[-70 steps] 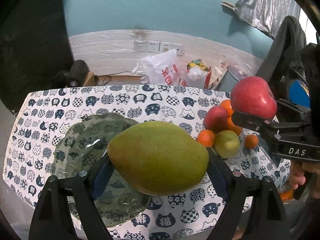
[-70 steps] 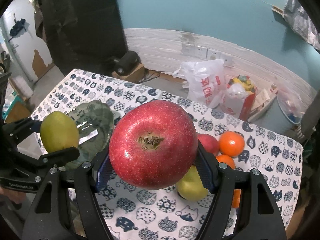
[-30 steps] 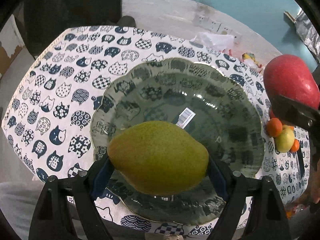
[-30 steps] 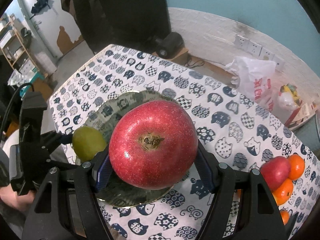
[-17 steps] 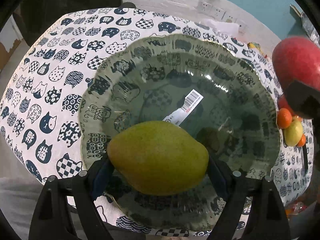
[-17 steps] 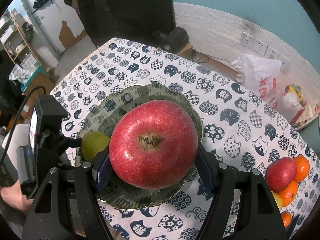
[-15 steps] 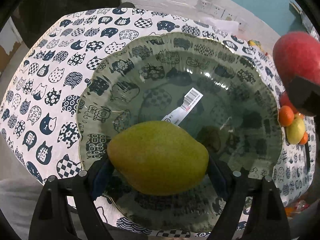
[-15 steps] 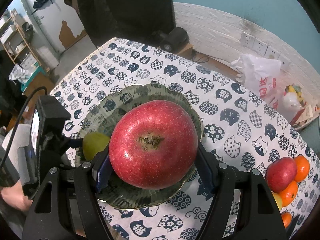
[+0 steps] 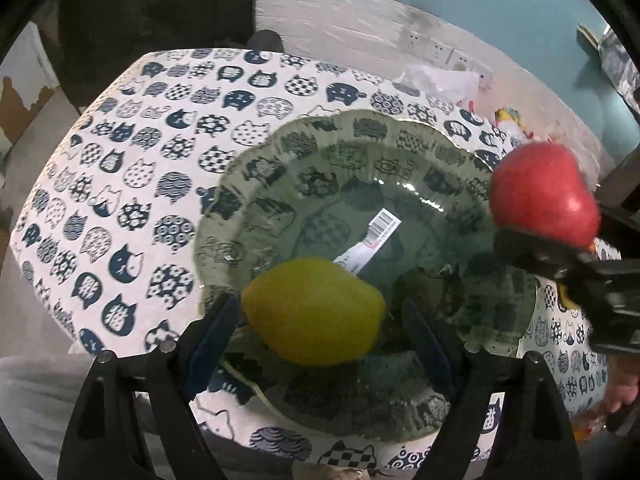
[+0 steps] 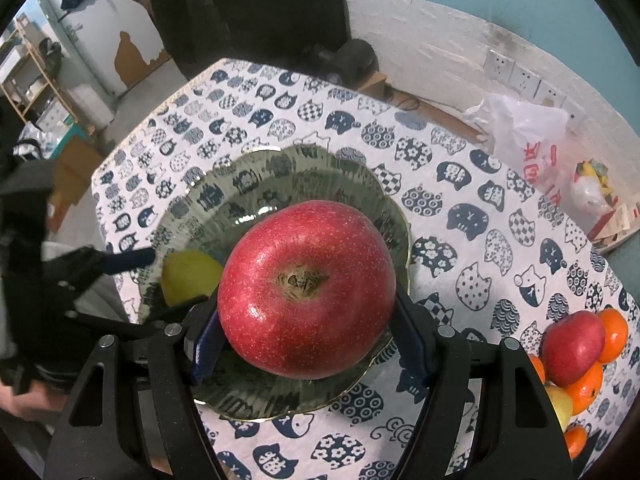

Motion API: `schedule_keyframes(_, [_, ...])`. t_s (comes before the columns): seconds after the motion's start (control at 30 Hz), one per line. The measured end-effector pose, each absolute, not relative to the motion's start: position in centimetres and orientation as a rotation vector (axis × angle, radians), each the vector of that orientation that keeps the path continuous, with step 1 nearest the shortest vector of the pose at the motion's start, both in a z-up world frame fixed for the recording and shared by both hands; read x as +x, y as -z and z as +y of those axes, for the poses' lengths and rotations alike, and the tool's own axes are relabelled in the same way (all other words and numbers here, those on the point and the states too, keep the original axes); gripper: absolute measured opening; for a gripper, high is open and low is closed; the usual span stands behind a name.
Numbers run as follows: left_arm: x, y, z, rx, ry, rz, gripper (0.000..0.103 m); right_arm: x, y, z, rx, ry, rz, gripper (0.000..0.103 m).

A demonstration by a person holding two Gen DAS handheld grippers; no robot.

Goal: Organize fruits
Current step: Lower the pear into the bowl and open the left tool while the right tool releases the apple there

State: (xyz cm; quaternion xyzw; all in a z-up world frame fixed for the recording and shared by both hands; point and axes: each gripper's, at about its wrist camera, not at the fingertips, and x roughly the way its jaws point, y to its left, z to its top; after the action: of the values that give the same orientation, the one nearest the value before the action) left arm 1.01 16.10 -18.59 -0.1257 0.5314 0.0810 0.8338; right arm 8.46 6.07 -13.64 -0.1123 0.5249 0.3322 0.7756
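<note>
Now the left claw (image 9: 316,340) stood open around the pear (image 9: 314,317), loose on the plate (image 9: 400,136); at three o'clock, the right claw (image 10: 306,344) squeezed the apple (image 10: 308,288).

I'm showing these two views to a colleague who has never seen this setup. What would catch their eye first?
Most striking is the big red apple, filling the middle of the right wrist view, clamped between the right gripper's blue pads above the glass plate. Next comes the yellow-green pear in the left wrist view, lying low over the plate's near side, with both pads of the left gripper standing clear of it. The cat-print tablecloth fills everything around.
</note>
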Motion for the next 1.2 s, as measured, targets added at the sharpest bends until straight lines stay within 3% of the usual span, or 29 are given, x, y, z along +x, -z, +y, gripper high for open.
schedule_keyframes(0.37, [-0.8,15.4,17.9,-0.272,-0.235,1.038,0.086,7.7,16.5,8.0,-0.313,-0.749,1.193,0.073])
schedule_keyframes(0.83, [-1.0,15.4,17.3,-0.238,-0.226,1.036,0.086,5.8,19.5,10.0,-0.439,-0.769,1.263,0.073])
schedule_keyframes(1.2, [-0.9,14.4,17.1,-0.252,-0.225,1.013,0.086,5.7,16.9,9.4,-0.363,-0.771,1.225,0.074])
